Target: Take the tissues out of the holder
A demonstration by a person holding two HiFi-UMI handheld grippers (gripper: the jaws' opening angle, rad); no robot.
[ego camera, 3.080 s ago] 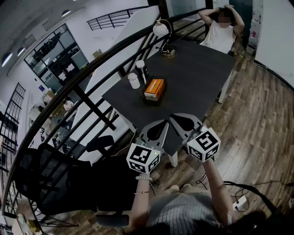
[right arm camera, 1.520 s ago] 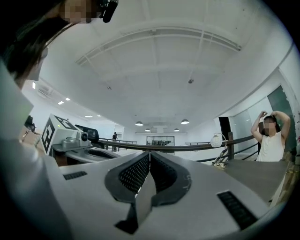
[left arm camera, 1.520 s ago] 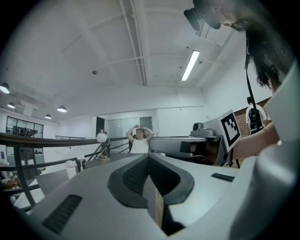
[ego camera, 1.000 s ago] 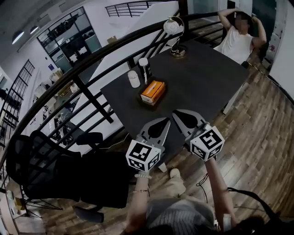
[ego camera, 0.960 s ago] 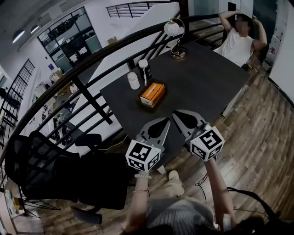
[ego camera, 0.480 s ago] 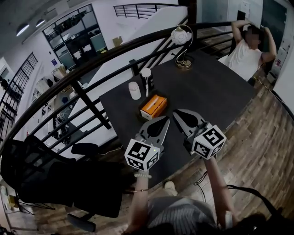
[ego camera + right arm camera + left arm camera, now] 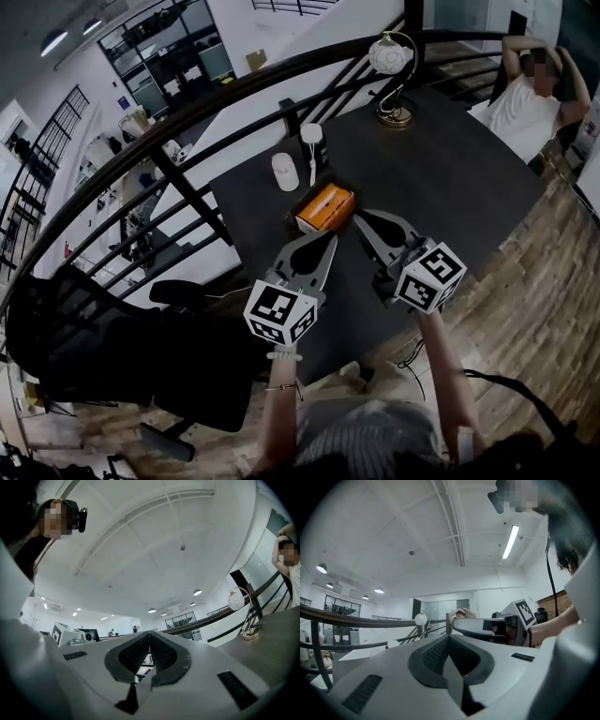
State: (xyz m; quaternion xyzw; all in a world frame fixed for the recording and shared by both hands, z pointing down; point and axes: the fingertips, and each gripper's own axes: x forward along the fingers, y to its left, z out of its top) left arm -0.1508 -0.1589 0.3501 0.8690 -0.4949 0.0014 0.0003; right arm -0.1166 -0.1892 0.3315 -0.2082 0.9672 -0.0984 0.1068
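On the dark surface (image 7: pixel 450 178), the orange tissue holder (image 7: pixel 325 207) rests untouched. My left fingers (image 7: pixel 327 247) and right fingers (image 7: pixel 366 222), both clenched empty, hover just short of it, apparently poised to approach.

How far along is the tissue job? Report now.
Done: nothing yet; no tissue lies outside the orange holder on the table. In hand: nothing; the left gripper and right gripper hover near it, jaws shut and empty. Left: open up, grip the tissues, pull them out.
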